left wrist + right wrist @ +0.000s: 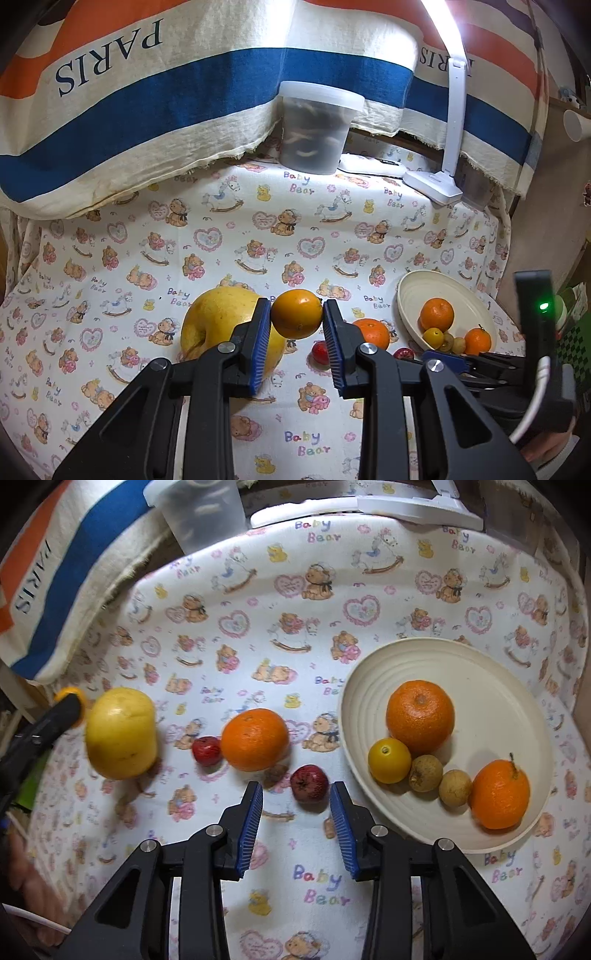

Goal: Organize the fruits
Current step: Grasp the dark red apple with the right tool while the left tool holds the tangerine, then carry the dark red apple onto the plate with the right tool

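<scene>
A cloth with little bears [295,609] covers the table and fills most of both views. A big striped sheet [147,110] hangs across the top of the left view. A white lamp [452,122] stands at the upper right there, with a clear tub [317,129] to its left.

In the right view, a cream plate [491,716] sits at the right. It holds two oranges, a small yellow fruit and two little brown fruits. A big yellow fruit [120,733] lies at the left on the cloth. An orange [255,738] lies in the middle, with a small red fruit [207,750] just beside it.

The left gripper [297,321] is low in the middle of the left view. Its blue pads squeeze a small orange fruit [297,314] and hold it up off the cloth.

The right gripper [297,799] is low in the middle of the right view. Another small red fruit [309,783] sits between its blue pads. The pads are not touching it.
</scene>
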The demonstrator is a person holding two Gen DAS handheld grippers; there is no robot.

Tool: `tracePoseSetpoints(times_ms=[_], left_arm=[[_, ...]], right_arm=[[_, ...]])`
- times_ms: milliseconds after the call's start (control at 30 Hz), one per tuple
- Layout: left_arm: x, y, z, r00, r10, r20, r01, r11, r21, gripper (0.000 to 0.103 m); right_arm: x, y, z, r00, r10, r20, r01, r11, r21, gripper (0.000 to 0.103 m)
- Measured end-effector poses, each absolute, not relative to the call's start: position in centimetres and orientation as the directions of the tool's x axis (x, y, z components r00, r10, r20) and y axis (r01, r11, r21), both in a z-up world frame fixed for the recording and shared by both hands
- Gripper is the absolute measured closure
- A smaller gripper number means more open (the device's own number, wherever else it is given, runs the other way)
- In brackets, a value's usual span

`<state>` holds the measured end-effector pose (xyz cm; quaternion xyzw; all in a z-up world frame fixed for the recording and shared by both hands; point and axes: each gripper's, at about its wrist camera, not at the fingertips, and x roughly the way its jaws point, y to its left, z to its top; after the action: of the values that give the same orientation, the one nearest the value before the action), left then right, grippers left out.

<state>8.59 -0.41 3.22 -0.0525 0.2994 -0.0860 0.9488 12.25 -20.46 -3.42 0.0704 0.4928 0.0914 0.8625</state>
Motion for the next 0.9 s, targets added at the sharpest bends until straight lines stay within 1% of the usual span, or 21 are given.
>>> tracePoseSetpoints(times_ms=[100,333,433,633,900], left_arm=[[8.5,-0.5,3.3,0.807,-0.193,-0.558,0.133,0.98,-0.146,0.076],[8.6,-0.5,3.2,0.806,-0.187,-0.562,0.129,0.981,-0.142,0.076],[8.6,-0.6,3.2,0.806,-0.189,-0.561,0.132,0.981,-0.141,0.076],[8.5,-0.5,3.3,0.809,-0.19,-0.556,0.133,0.981,-0.141,0.076],[8.4,-0.7,3.4,0.809,-0.19,-0.556,0.138,0.981,-0.134,0.076]], right_arm=[[12.6,-19.5,-3.9,0.488,0.161,-0.858,-0.092,0.987,0.132,0.064],[13.7,-19.4,-4.6,0.476,0.14,-0.868,-0.06,0.99,0.127,0.069],[14.0,-19.6,-4.9,0.47,0.142,-0.871,-0.053,0.99,0.133,0.076],[13.6,-19.7,-4.8,0.474,0.145,-0.869,-0.05,0.989,0.138,0.076],[11.4,-20.3,-2.0,0.524,0.181,-0.832,-0.075,0.983,0.167,0.076]])
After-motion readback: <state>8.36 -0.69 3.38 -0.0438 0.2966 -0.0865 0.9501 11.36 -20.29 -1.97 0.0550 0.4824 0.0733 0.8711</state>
